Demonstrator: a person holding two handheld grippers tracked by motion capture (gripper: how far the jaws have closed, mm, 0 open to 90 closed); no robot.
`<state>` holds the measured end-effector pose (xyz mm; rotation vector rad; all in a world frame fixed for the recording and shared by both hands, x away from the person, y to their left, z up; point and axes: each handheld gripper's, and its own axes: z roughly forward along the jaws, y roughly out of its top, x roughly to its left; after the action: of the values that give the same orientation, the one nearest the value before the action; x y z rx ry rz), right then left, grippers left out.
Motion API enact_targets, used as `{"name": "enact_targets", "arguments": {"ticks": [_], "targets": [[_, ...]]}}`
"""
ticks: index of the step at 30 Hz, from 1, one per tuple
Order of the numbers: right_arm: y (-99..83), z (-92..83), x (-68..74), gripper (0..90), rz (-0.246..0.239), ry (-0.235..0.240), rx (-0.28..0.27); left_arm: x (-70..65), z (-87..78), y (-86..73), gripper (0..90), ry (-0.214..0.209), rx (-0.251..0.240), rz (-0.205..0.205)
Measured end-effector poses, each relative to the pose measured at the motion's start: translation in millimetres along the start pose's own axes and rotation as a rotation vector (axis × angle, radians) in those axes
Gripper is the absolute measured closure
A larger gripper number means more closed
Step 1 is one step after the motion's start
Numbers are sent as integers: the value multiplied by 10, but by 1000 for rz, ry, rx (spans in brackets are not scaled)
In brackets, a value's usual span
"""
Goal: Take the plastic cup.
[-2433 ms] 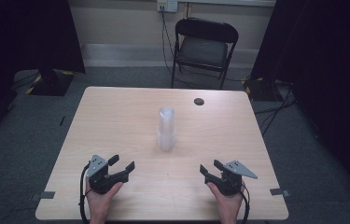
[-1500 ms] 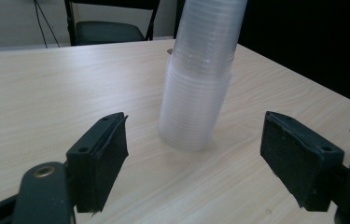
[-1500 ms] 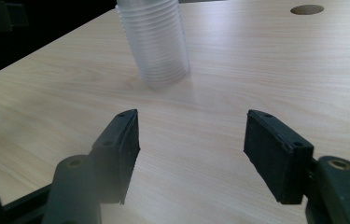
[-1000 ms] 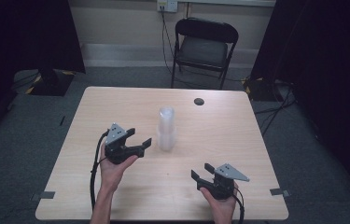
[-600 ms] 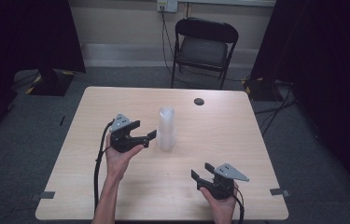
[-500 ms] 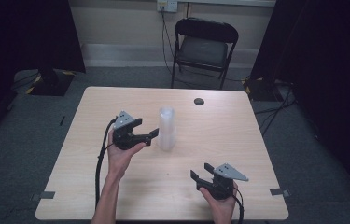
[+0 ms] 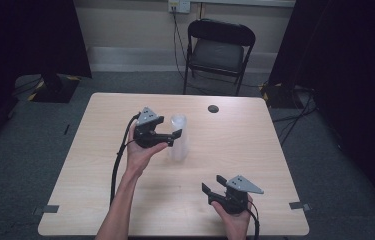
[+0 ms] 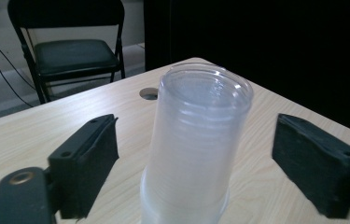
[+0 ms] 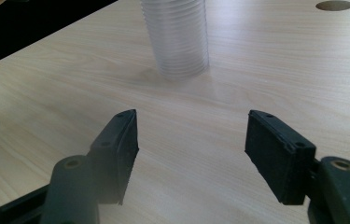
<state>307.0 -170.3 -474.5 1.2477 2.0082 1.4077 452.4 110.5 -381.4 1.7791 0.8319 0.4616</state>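
Bracketing the light, crushable, slippery cup stack (image 8: 193,149) with the left gripper (image 8: 196,168) jaws apart, untouching, we grip mid-height gently.

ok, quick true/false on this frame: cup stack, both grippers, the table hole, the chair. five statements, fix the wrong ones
1. The stack of clear cups stands upright on the table. True.
2. The left gripper is clamped on the stack. False: its jaws have just been opening and stand wide to either side of the stack, pads clear of it.
3. The right gripper holds a cup. False: its jaws are open with bare table between them, well short of the stack.
4. A round hole sits in the table beyond the stack. True.
5. The folding chair is tipped over on the floor. False: it stands upright behind the table's far edge.
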Motion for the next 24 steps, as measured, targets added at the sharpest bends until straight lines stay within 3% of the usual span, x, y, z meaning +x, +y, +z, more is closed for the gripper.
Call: {"name": "enact_targets", "arguments": {"ticks": [2, 5, 7, 12, 13, 15, 17, 22, 24], "targets": [[0, -3, 4, 342, 1, 1, -3, -2, 56, 7, 156, -5, 7, 11], [-5, 5, 10, 341, 1, 5, 1, -26, 116, 31, 159, -35, 7, -10], [-10, 13, 14, 341, -3, 9, 5, -50, 161, 68, 183, -9, 24, 24], [-11, 8, 17, 341, -3, 17, -5, -25, 279, 11, 185, -15, 50, 29], [-13, 6, 16, 341, -6, 16, -5, -48, 307, -27, 203, 11, 47, 30], [-16, 8, 15, 341, -5, 15, -4, -49, 322, -42, 209, 19, 51, 37], [-22, 10, 11, 341, -6, 11, 1, -38, 366, -77, 211, 0, 63, 14], [-26, 7, -9, 341, 0, 9, -2, -57, 421, -115, 226, 10, 88, 51], [-31, 9, -15, 341, 8, 11, -1, -54, 444, -130, 221, 4, 87, 35]]}}
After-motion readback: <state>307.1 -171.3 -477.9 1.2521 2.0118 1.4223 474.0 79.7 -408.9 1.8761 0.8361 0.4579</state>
